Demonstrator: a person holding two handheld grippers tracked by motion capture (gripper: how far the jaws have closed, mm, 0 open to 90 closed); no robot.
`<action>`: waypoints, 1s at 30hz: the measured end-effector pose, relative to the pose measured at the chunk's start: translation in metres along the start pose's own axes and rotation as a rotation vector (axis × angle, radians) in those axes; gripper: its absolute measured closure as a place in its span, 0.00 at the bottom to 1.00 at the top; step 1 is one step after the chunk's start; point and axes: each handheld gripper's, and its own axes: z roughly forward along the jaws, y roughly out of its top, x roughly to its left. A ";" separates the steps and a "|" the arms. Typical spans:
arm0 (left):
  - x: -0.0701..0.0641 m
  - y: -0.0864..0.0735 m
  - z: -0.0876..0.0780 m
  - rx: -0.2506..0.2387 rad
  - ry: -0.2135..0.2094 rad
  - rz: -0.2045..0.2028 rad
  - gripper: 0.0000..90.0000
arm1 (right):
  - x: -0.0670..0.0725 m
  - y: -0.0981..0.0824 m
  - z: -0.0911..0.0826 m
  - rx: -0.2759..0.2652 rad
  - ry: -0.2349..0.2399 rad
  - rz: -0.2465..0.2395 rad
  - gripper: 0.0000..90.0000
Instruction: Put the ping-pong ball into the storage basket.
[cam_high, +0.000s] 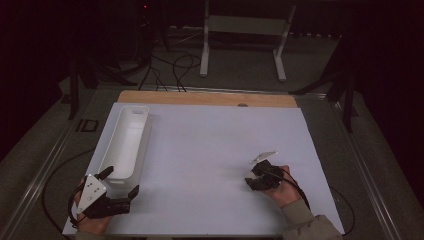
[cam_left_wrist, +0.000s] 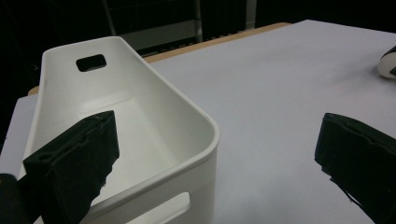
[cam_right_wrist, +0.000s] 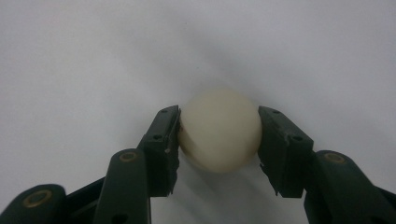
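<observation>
Sitting between the right gripper's fingers, a cream ball touches both.

Cream ball, white bin, white table sheet, black jaws

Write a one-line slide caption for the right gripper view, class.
Right claw closed on a pale ball, its two dark jaws pressing opposite sides above the white table surface.
</observation>
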 end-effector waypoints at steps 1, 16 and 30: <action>0.000 0.000 0.000 0.000 0.000 0.000 0.00 | 0.000 0.000 -0.001 -0.002 -0.001 0.001 0.56; 0.000 0.000 0.000 0.001 0.000 0.001 0.00 | 0.006 0.006 -0.019 -0.036 -0.022 -0.009 0.56; 0.000 0.000 0.000 0.002 0.000 -0.001 0.00 | 0.007 0.012 -0.033 -0.060 -0.025 -0.017 0.56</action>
